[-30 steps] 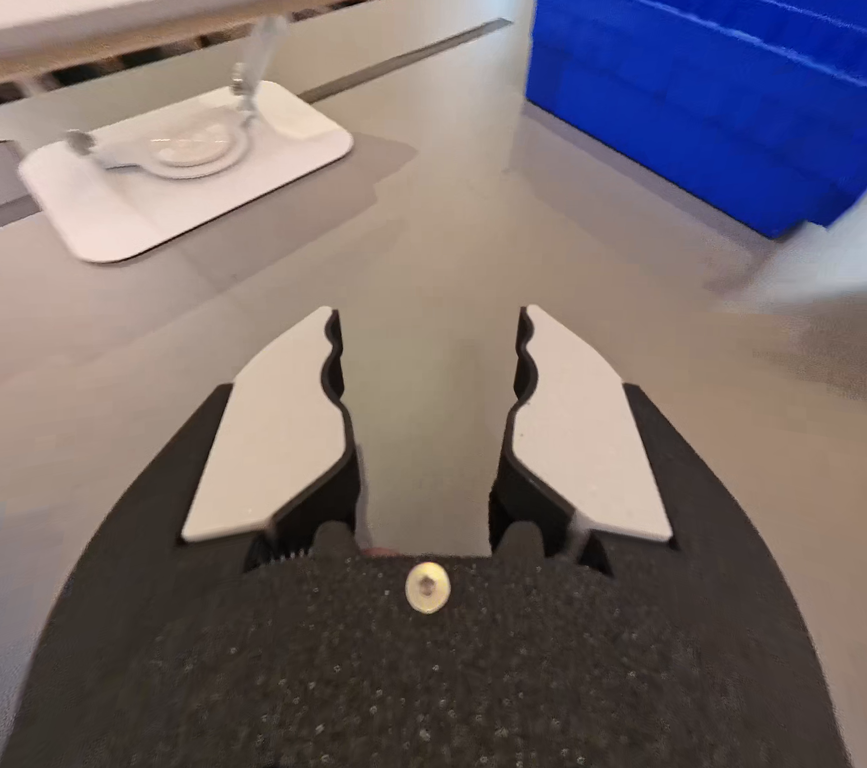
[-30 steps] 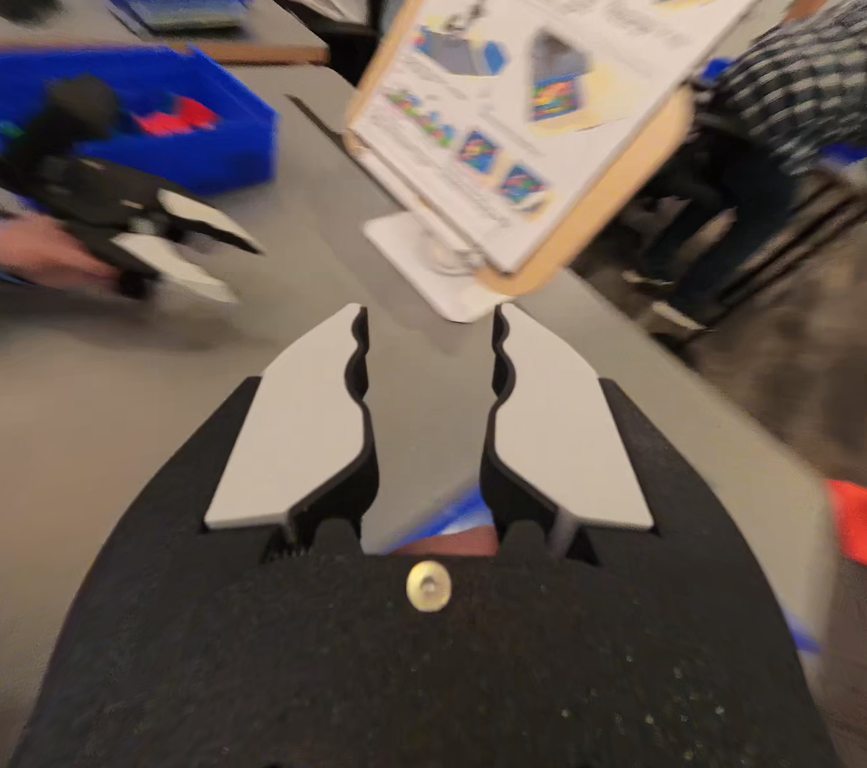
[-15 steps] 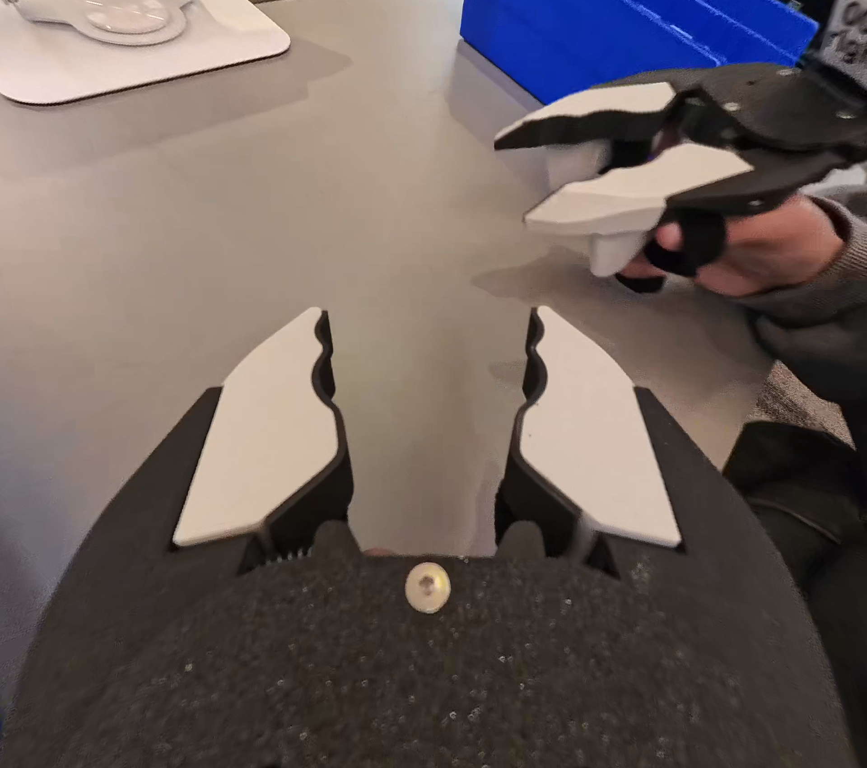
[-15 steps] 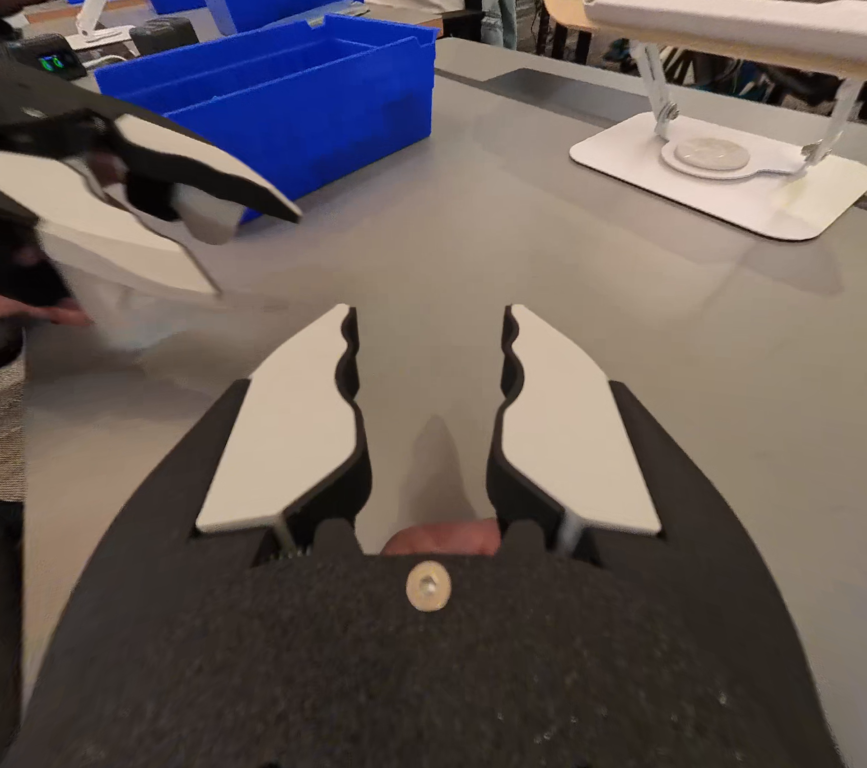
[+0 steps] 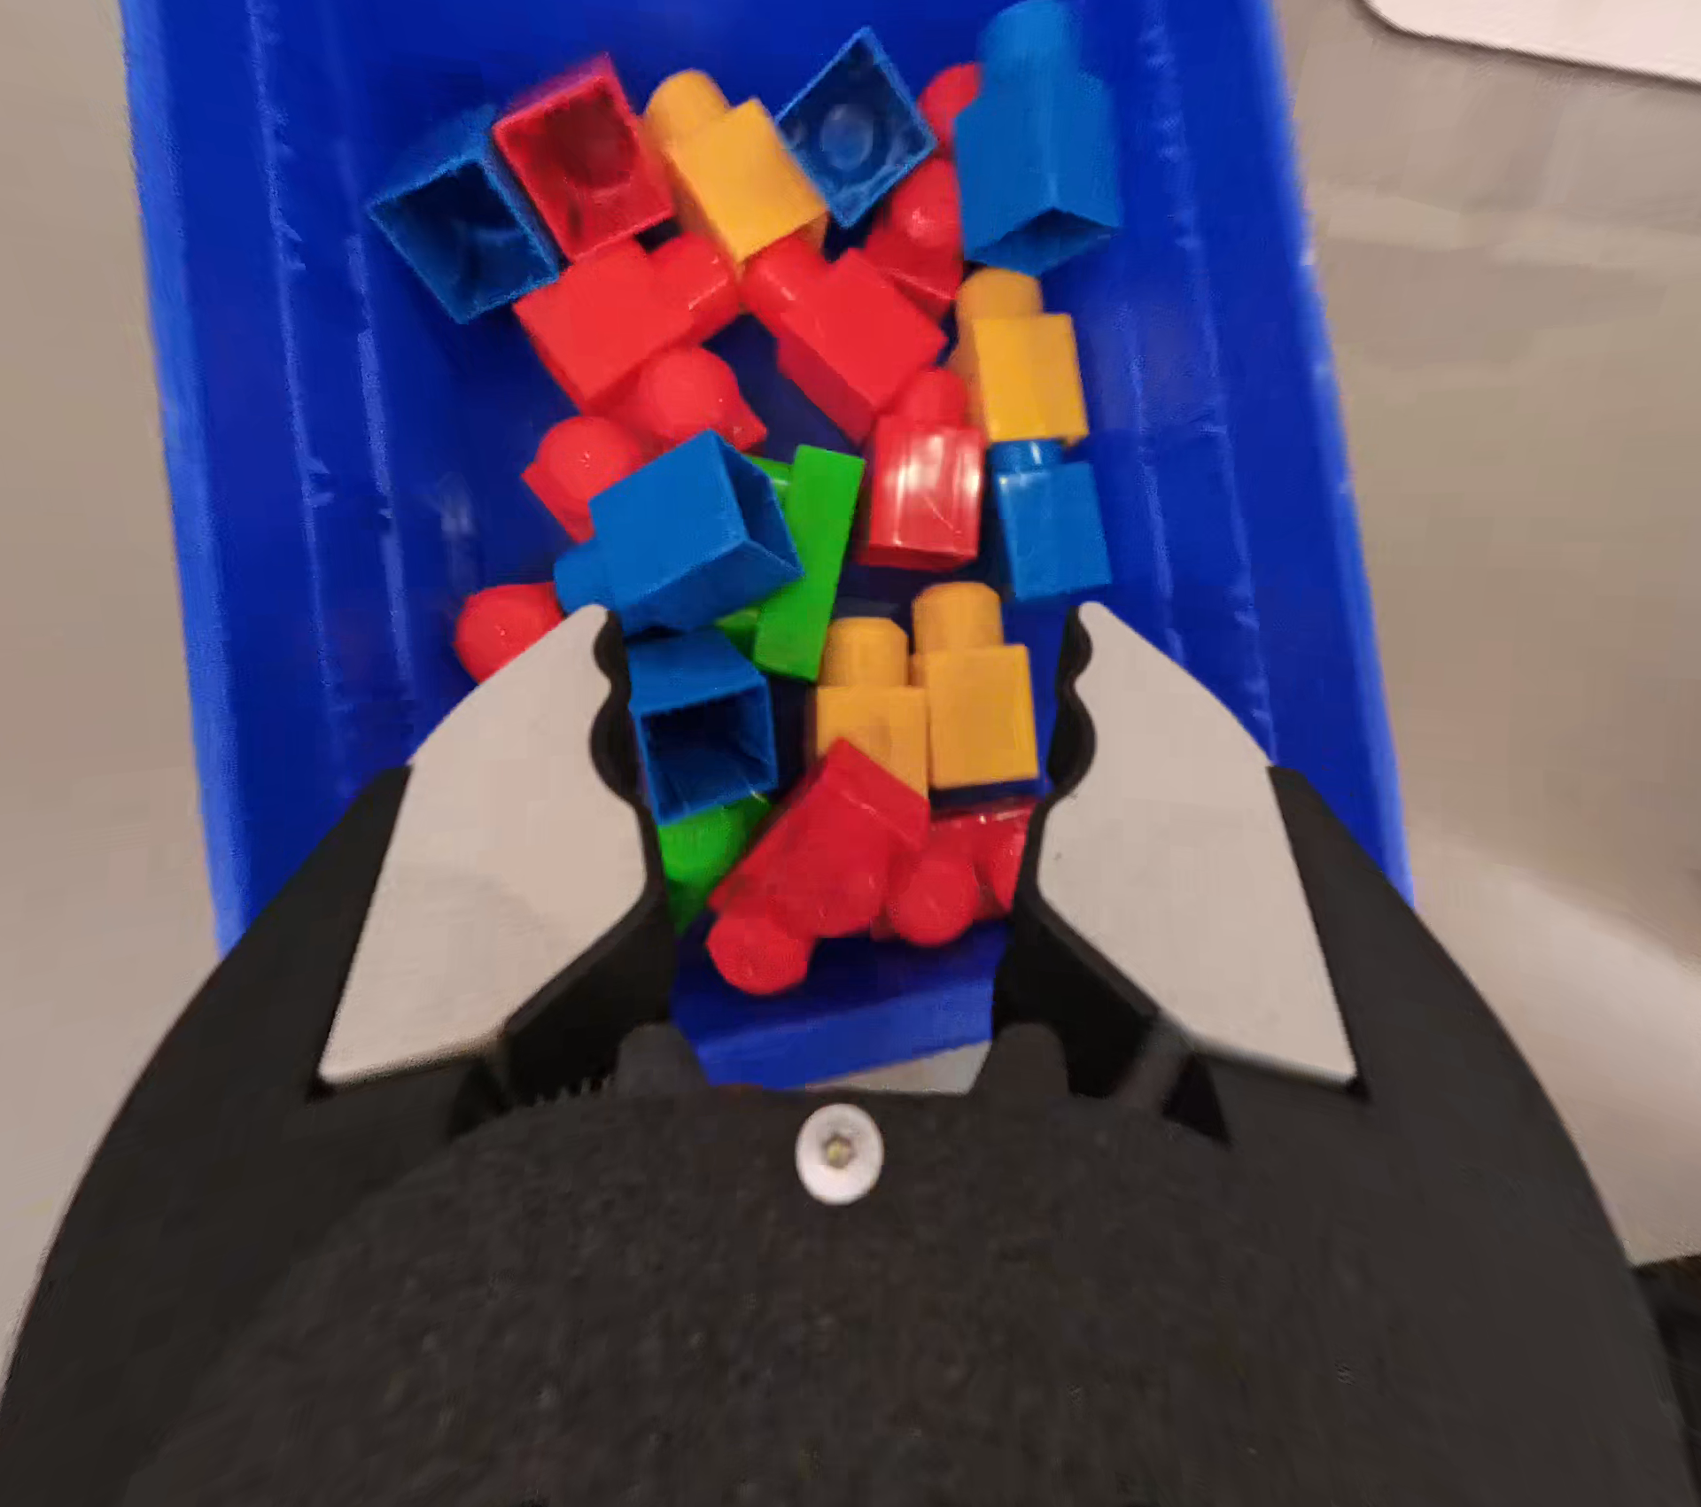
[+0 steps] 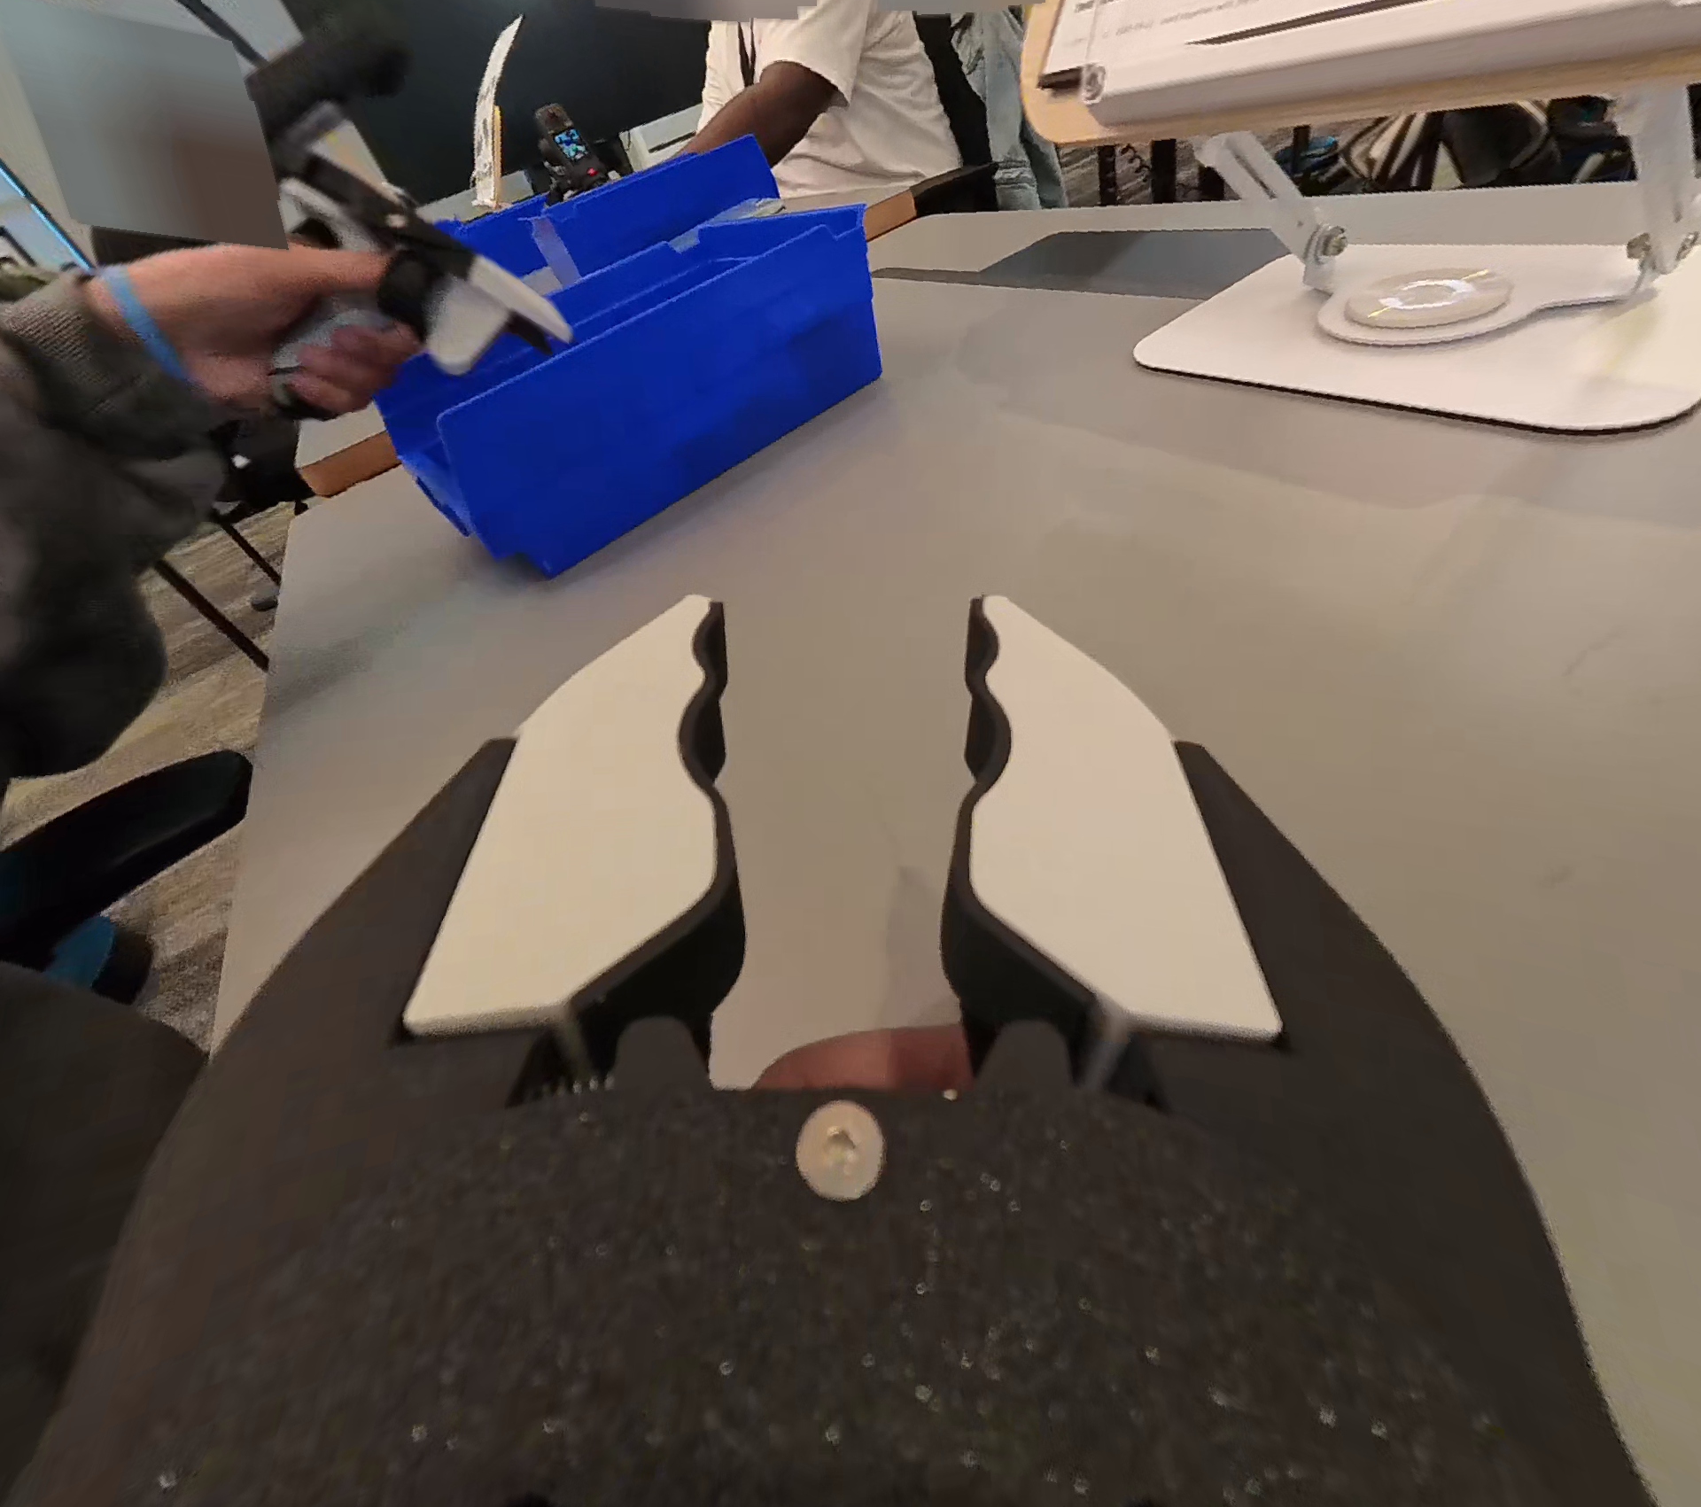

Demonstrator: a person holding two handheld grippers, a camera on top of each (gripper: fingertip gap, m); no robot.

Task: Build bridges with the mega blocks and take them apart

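The left gripper [image 5: 838, 690] hangs above the blue bin [image 5: 276, 377] and looks down into it; its jaws stand apart and hold nothing; this posture suits selection of a first block, since no bridge shows on the surface [image 6: 1197, 634] yet. The right gripper [image 6: 847, 690] rests low over the bare surface, jaws apart and empty, well apart from the bin, which lies at its 11 o'clock; this appears to be a waiting position that keeps the build area free.

The mega blocks [image 5: 810, 469] lie in a loose heap in the bin's near half, mixed red, blue, yellow and green; none is stacked on another by its stud as far as the view shows.

Orientation, left wrist view:
- the blue block [image 5: 676, 533], just beyond the jaw tips, lies on its side; long axis runs from 8 o'clock to 2 o'clock, stud toward 8 o'clock, hollow base toward 2 o'clock;
- the smaller blue block [image 5: 704, 726], between the jaws, shows its hollow base toward 6 o'clock and the camera;
- the yellow block [image 5: 980, 703], near the right jaw, lies with its stud toward 12 o'clock;
- the red block [image 5: 819, 883], nearest the bin's front wall, points its stud toward 7 o'clock.

A white stand [image 6: 1436, 349] carrying an instruction sheet sits at 1 o'clock in the right wrist view.
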